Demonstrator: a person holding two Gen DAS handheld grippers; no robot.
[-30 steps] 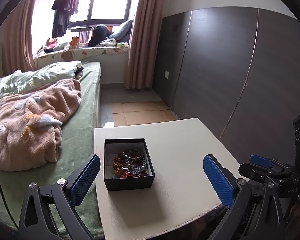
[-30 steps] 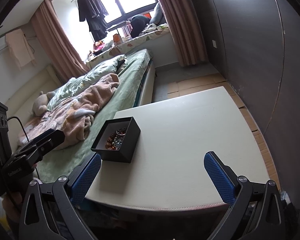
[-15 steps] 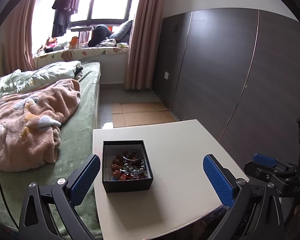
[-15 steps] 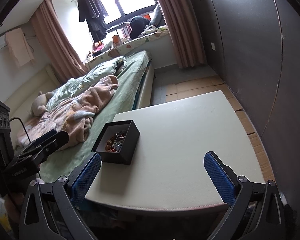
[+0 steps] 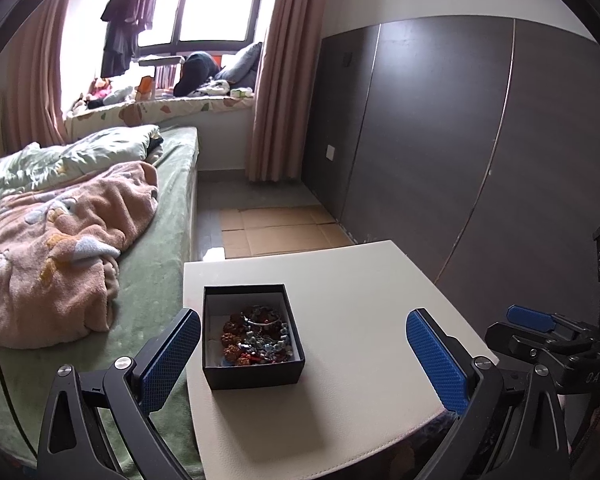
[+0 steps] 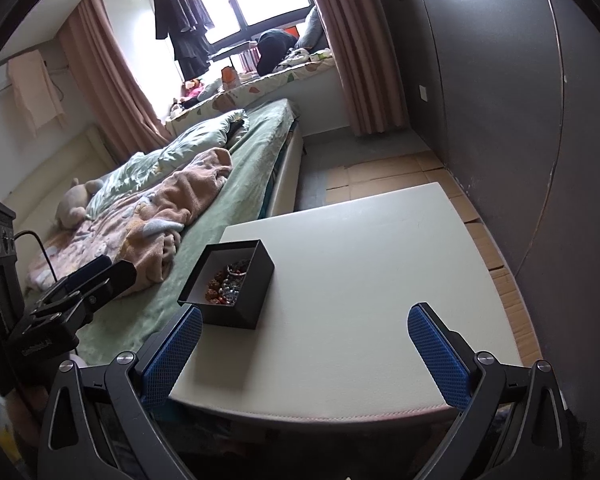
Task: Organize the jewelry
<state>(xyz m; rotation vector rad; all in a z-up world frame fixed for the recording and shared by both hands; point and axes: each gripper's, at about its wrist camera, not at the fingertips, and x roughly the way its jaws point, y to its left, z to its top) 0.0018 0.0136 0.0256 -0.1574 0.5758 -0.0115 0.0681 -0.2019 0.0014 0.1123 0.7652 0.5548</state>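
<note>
A small open black box (image 5: 253, 372) stands on the left part of a cream table (image 5: 360, 288). It holds a tangle of bead bracelets and jewelry (image 5: 257, 336) in red, brown and silver. My left gripper (image 5: 303, 356) is open and empty, just in front of the box, near the table's front edge. In the right wrist view the box (image 6: 256, 292) sits at the table's (image 6: 360, 280) left side with the jewelry (image 6: 227, 285) inside. My right gripper (image 6: 305, 356) is open and empty, above the table's front edge, right of the box.
A bed (image 5: 160, 280) with a green sheet and a pink blanket (image 5: 60, 240) runs along the table's left side. A dark panelled wall (image 5: 480, 140) stands to the right. Flattened cardboard (image 5: 276, 228) lies on the floor beyond the table.
Both grippers have drifted slightly; the box sits a little lower in the left wrist view. Both stay open and empty. The box has not moved on the table.
</note>
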